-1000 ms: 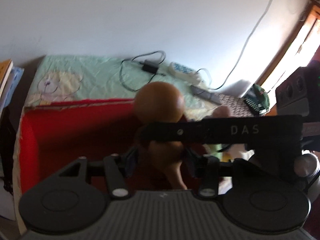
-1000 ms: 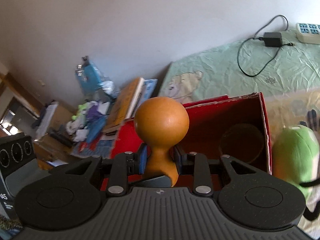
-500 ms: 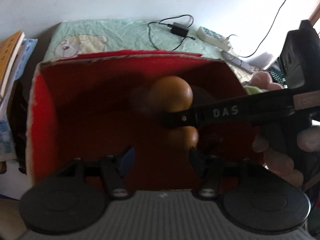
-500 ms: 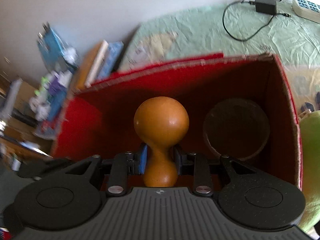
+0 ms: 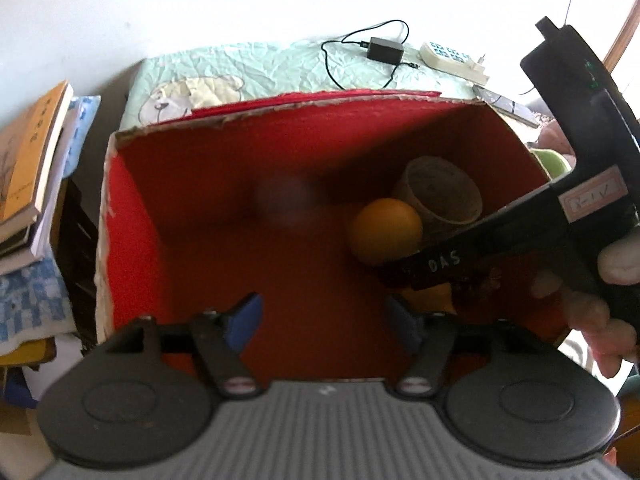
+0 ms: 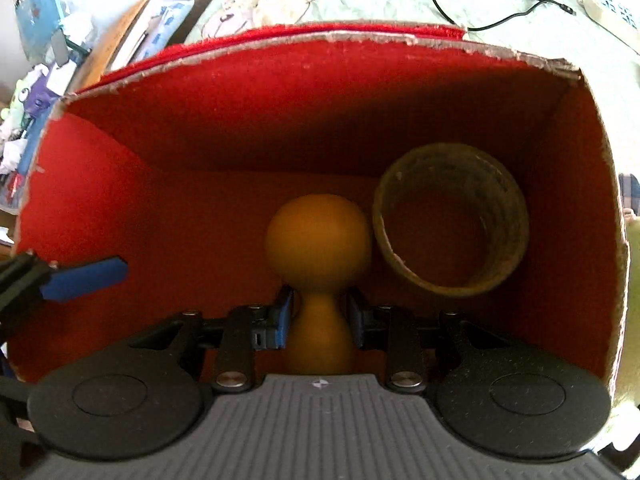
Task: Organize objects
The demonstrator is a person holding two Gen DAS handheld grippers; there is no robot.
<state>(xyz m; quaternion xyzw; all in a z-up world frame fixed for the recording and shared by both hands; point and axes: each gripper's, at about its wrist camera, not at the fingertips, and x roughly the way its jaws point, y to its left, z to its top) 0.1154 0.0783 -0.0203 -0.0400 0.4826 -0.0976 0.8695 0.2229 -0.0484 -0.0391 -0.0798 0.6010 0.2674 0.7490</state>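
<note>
Right tongs (image 6: 319,322) closed on the narrow neck of the orange gourd-shaped object (image 6: 319,240), holding it low inside the red box (image 6: 248,76), with its round head just beside the brown ring-shaped cylinder (image 6: 450,218) already lying at the box's right side. Not possible to tell whether the gourd touches the box floor. Left tongs (image 5: 322,322) wide open and holding nothing, hovering over the near edge of the box. Judged from this: one item placed, the second inside the box but not yet released, so the present step almost finished. Left to do: opening the right tongs and lifting out. Outside the box, on the bed, a green soft toy (image 5: 550,162), perhaps to be put away next.
</note>
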